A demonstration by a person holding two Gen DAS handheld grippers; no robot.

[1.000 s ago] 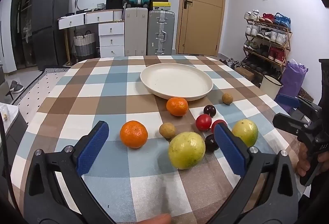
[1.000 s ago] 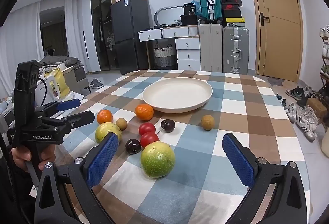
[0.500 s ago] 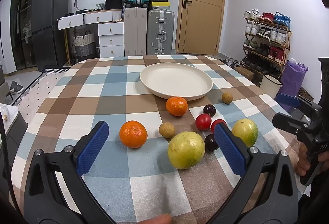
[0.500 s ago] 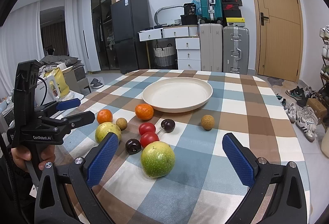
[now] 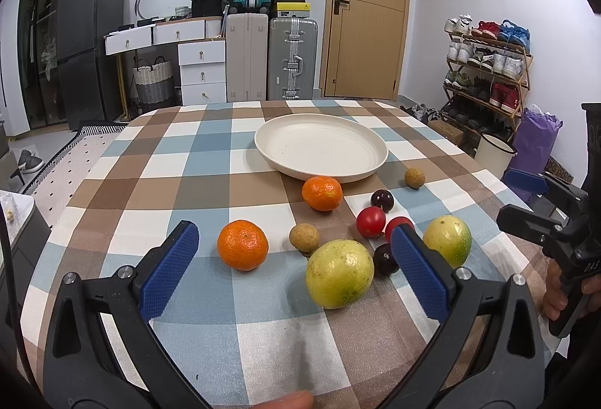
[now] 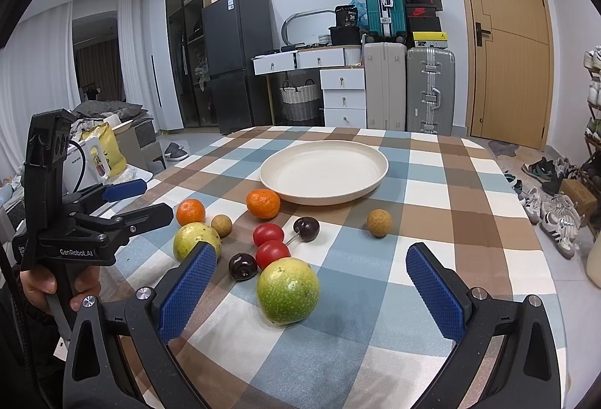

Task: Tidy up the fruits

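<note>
An empty cream plate (image 5: pixel 321 146) (image 6: pixel 325 170) stands mid-table. In front of it lie two oranges (image 5: pixel 243 244) (image 5: pixel 322 193), two yellow-green round fruits (image 5: pixel 339 273) (image 5: pixel 447 240), two red tomatoes (image 5: pixel 371 221) (image 6: pixel 268 234), two dark cherries (image 5: pixel 382 199) (image 6: pixel 242 266) and two small brown fruits (image 5: pixel 304 238) (image 5: pixel 414 178). My left gripper (image 5: pixel 295 268) is open, held just short of the near orange and the yellow-green fruit. My right gripper (image 6: pixel 311 290) is open, with the green fruit (image 6: pixel 288 290) just ahead between its fingers, untouched.
The checked tablecloth (image 5: pixel 210 161) covers the whole table. Each gripper shows in the other's view, held by a hand at the table's near side (image 6: pixel 45 292). Suitcases (image 5: pixel 295 58), drawers, a fridge and a shoe rack (image 5: pixel 488 67) stand beyond the table.
</note>
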